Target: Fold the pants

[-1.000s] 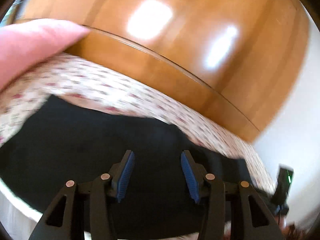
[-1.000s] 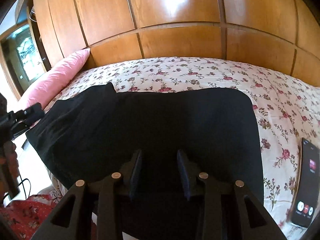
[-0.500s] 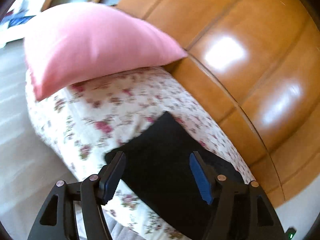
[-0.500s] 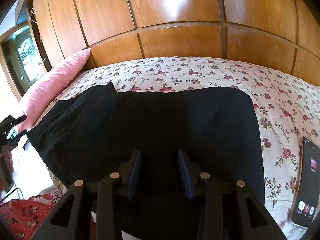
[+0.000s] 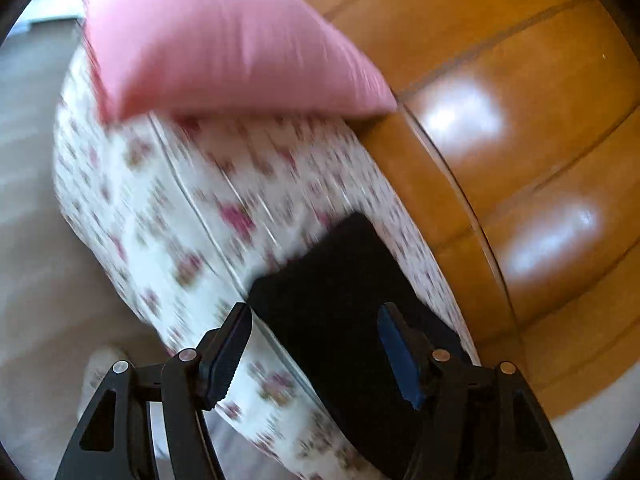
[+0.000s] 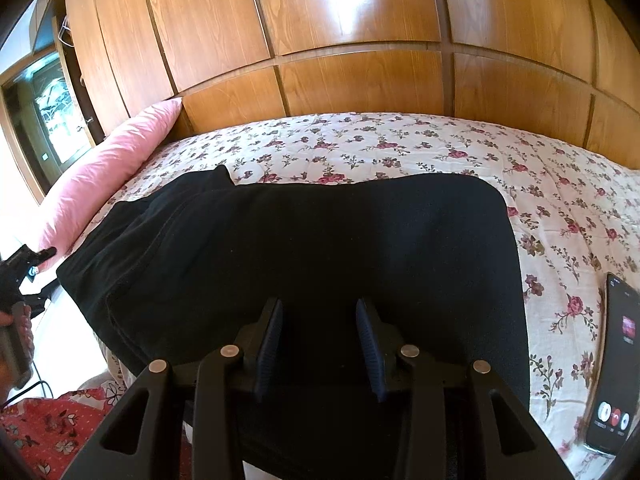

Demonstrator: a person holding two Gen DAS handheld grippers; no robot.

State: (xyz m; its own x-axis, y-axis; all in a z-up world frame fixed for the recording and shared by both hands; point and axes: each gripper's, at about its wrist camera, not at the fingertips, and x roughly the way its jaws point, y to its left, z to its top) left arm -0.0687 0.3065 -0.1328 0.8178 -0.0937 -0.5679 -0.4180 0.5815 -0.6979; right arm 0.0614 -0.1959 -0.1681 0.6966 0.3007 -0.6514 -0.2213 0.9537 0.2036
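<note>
Blurred throughout in the left wrist view; only one corner of the black pants (image 5: 344, 280) visible there, lying at the bed (image 5: 192, 200) edge, the rest cut off below the frame. Left tongs (image 5: 316, 354) just been opening, now wide apart above that corner, pads not pressing it. Spread flat across the floral bed (image 6: 400, 144) in the right wrist view, the pants (image 6: 304, 240), near edge hidden behind the right tongs (image 6: 318, 336). Partly apart, those; contact with the cloth impossible to tell. Beside the pants: pink pillow (image 6: 108, 176) on one side, phone (image 6: 616, 364) on the other, half cropped. Behind the bed, wooden panelling (image 6: 360, 40).
</note>
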